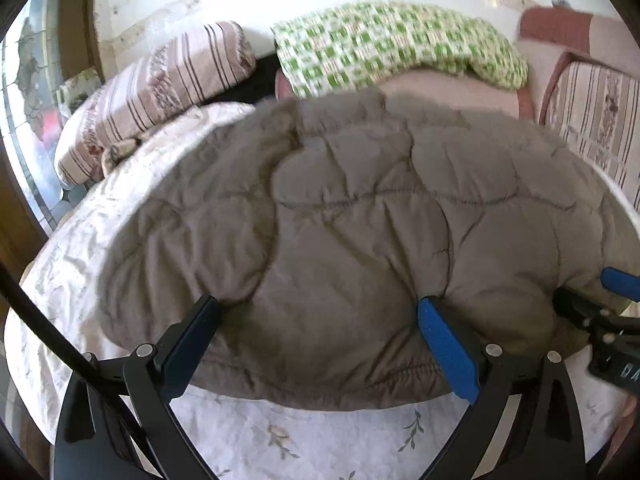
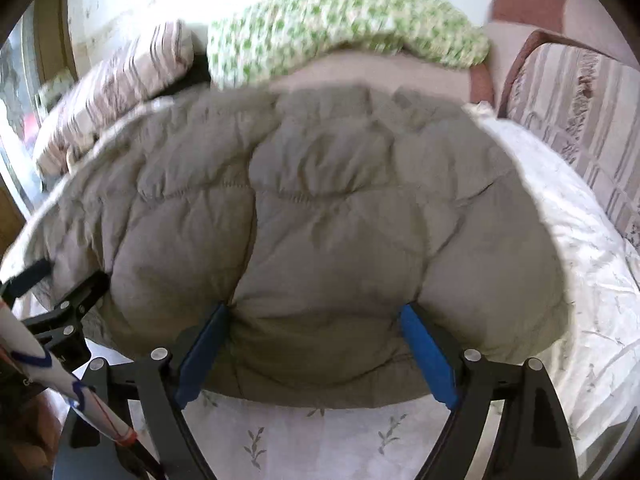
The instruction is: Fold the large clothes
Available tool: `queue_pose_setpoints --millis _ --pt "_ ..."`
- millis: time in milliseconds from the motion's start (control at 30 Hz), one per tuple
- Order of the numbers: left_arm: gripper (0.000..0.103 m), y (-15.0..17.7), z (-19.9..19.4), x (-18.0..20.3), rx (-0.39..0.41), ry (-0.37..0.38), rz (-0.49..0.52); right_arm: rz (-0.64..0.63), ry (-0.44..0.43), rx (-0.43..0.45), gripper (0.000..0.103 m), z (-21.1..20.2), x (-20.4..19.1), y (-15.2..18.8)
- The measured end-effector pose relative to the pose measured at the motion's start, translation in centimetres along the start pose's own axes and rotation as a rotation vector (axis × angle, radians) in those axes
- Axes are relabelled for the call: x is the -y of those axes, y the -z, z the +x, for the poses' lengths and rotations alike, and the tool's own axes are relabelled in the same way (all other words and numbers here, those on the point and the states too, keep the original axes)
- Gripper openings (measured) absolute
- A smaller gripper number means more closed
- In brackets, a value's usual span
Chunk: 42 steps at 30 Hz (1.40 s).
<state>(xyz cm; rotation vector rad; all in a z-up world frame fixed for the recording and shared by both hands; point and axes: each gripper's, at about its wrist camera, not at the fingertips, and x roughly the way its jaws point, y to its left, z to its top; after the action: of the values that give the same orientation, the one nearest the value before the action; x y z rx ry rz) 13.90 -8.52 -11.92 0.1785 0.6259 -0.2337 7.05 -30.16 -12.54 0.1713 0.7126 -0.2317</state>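
Note:
A large grey-brown quilted padded garment (image 1: 360, 216) lies spread on a bed; it also fills the right wrist view (image 2: 328, 216). My left gripper (image 1: 320, 316) is wide open, its fingers (image 1: 448, 348) straddling the garment's near hem on the left part. My right gripper (image 2: 316, 320) is also wide open, its fingers (image 2: 428, 356) pressed against the near hem further right. The right gripper shows at the right edge of the left wrist view (image 1: 600, 316). The left gripper shows at the left edge of the right wrist view (image 2: 60, 304). Neither pinches the cloth.
The garment rests on a white floral bedsheet (image 1: 304, 440). A striped pillow (image 1: 160, 92) lies at the far left, a green checked blanket (image 1: 392, 44) at the head, and a striped cushion (image 1: 596, 116) at the right. A window is on the left.

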Motion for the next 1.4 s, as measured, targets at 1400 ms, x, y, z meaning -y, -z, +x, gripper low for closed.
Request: queue_pose_setpoints --millis 1400 --pt "0.1 -1.0 -0.2 -2.4 0.049 -0.118 -0.056 0.044 0.044 0.107 0.093 -1.8 1.3 -0.1"
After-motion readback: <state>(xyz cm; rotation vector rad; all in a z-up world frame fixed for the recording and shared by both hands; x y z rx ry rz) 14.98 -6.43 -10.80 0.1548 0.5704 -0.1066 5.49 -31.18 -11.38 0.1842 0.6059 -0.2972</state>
